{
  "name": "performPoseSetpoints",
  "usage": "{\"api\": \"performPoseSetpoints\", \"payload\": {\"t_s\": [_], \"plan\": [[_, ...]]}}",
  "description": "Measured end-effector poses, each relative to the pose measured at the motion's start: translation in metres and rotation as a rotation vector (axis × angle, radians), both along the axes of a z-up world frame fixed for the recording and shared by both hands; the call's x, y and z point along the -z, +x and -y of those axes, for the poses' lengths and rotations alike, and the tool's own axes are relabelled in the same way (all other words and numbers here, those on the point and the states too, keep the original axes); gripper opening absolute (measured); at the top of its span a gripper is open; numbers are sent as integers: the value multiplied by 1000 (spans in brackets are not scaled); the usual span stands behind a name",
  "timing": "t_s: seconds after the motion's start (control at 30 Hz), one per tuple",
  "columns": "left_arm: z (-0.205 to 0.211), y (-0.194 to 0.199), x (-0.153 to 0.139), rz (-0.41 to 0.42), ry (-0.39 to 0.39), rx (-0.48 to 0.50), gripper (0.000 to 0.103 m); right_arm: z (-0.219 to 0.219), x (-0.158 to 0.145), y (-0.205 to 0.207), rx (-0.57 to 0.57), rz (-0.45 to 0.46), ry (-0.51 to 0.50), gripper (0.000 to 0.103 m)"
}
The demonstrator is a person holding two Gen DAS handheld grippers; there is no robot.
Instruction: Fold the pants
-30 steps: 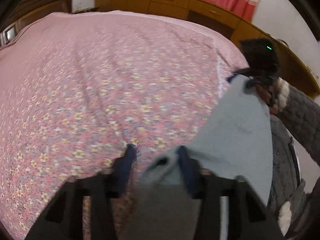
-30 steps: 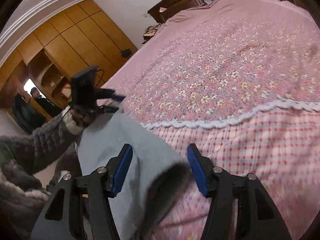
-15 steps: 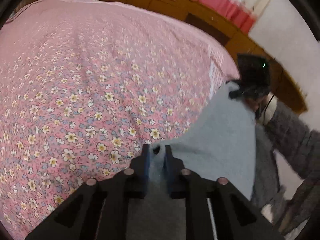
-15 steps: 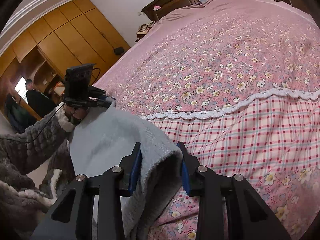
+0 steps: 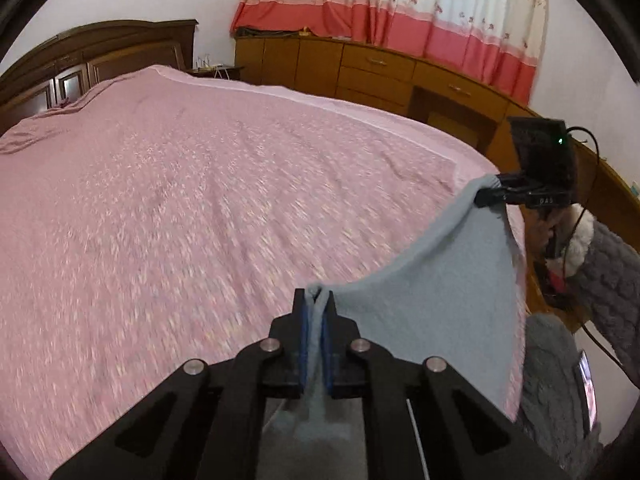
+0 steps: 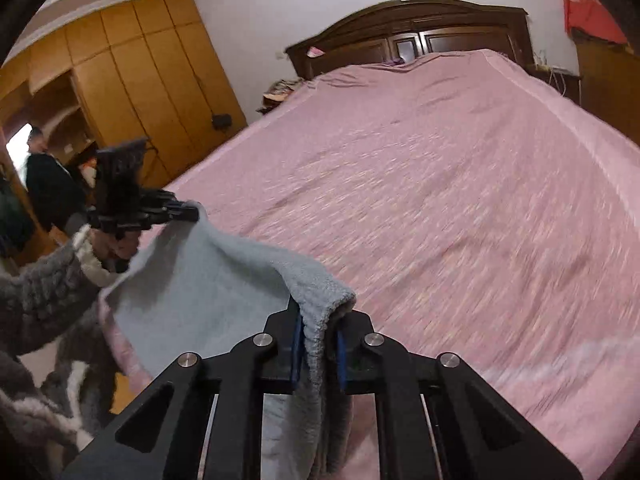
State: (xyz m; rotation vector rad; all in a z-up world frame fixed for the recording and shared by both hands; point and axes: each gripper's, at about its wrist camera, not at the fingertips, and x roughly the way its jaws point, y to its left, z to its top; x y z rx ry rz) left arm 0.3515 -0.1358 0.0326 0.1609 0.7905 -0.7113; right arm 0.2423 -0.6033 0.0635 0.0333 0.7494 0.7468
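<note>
Pants (image 5: 436, 312) of pale grey-blue fleece hung stretched between your two tools, above the near edge of the bed (image 5: 200, 208). Your left tool (image 5: 316, 300) was clamped on a bunched corner of the fabric, blue pads pressed flat against it. From there the top hem ran toward two o'clock in the left wrist view, up to your right tool (image 5: 486, 196), which pinched the far corner; its jaws had just been closing on the cloth. The sheet of fabric sagged slightly between the two grips and dropped below them toward five o'clock.

In the right wrist view your right tool (image 6: 318, 320) held a thick folded edge of the pants (image 6: 200, 292), the fleece rolled over the top of the fingers. The cloth ran toward ten o'clock to your left tool (image 6: 188, 212), gripping the other corner. Your left hand (image 6: 116, 246), in a fuzzy grey sleeve (image 6: 40, 292), held that tool's handle.

The pink bedspread (image 6: 440, 200) looked streaked with motion blur. A dark headboard (image 6: 412, 28) stood at twelve o'clock, and wooden wardrobes (image 6: 120, 68) at ten.
</note>
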Motion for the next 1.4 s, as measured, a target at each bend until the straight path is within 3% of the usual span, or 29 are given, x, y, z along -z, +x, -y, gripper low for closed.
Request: {"api": "performPoseSetpoints", "payload": {"t_s": [0.17, 0.27, 0.33, 0.37, 0.47, 0.53, 0.6, 0.7, 0.77, 0.9, 1.0, 1.1, 1.2, 1.4], "plan": [[21, 66, 11, -18, 25, -24, 6, 5, 9, 66, 63, -51, -57, 14], [33, 105, 38, -98, 50, -23, 7, 10, 31, 102, 125, -98, -104, 17], [43, 119, 64, -160, 150, -28, 20, 8, 51, 116, 168, -153, -163, 33], [43, 119, 68, -165, 164, -26, 20, 7, 56, 117, 187, -161, -181, 34], [17, 105, 51, -157, 78, -35, 31, 2, 43, 88, 235, -55, -229, 38], [-16, 90, 32, -149, 21, -55, 48, -8, 29, 66, 267, 41, -322, 43], [-54, 70, 14, -119, 29, -99, 55, -26, 8, 43, 271, 142, -433, 44], [-119, 35, -3, -112, 58, -183, 63, -66, -32, 14, 237, 274, -534, 54], [-163, 10, -4, -146, 45, -256, 70, -98, -51, -1, 166, 311, -510, 65], [-247, -57, 22, -262, -54, -376, 72, -193, -68, -31, -70, 304, -434, 65], [-279, -92, 47, -364, -159, -418, 72, -256, -57, -57, -180, 307, -379, 65], [-289, -111, 71, -437, -262, -406, 72, -299, -35, -84, -268, 252, -313, 65], [-285, -126, 87, -489, -359, -384, 72, -320, -15, -103, -309, 186, -300, 65], [-296, -126, 101, -514, -482, -414, 72, -307, 2, -122, -229, 77, -192, 65]]}}
